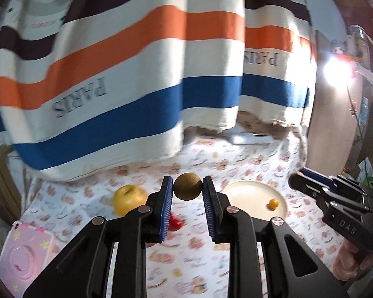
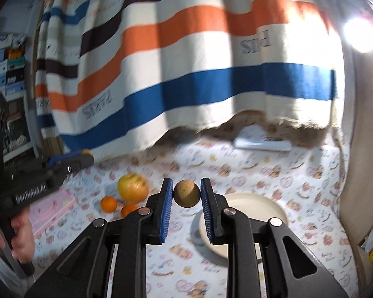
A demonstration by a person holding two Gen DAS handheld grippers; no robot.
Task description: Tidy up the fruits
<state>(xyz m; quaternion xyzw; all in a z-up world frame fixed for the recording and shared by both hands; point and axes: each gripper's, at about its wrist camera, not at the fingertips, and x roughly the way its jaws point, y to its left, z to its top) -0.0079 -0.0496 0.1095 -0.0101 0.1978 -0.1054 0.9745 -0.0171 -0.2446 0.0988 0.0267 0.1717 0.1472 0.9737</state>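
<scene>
So, both tools first: our left gripper (image 1: 187, 186) is clamped on a brown ball (image 1: 187, 191) right at the fingertips, and our right gripper (image 2: 187, 188) is pinching a second brown ball (image 2: 187, 195) the same way. Both are held up off the table. The skin looks matte and grainy, and honestly we can't tell if these are fruit or something cork-like.

Handling guess: they look light and firm, and the rough skin should hold fine against the ribbed blue pads. Being round, they could roll out if the pinch sits off the widest part, so across the middle is the place to grab.

Further out, the yellow apple (image 1: 129, 198) sits on the patterned tablecloth (image 1: 186, 260), looking heavier and smoother. A small red fruit (image 1: 175, 221) lies near it, partly hidden behind our left finger. Two oranges (image 2: 109, 203) rest just beside the apple.

Only container we can see is the cream plate (image 1: 236, 193), off to the right. It has one small yellow-orange fruit (image 1: 272, 203) on it, everything else is loose. A striped cloth (image 1: 136, 62) hangs behind it all.
</scene>
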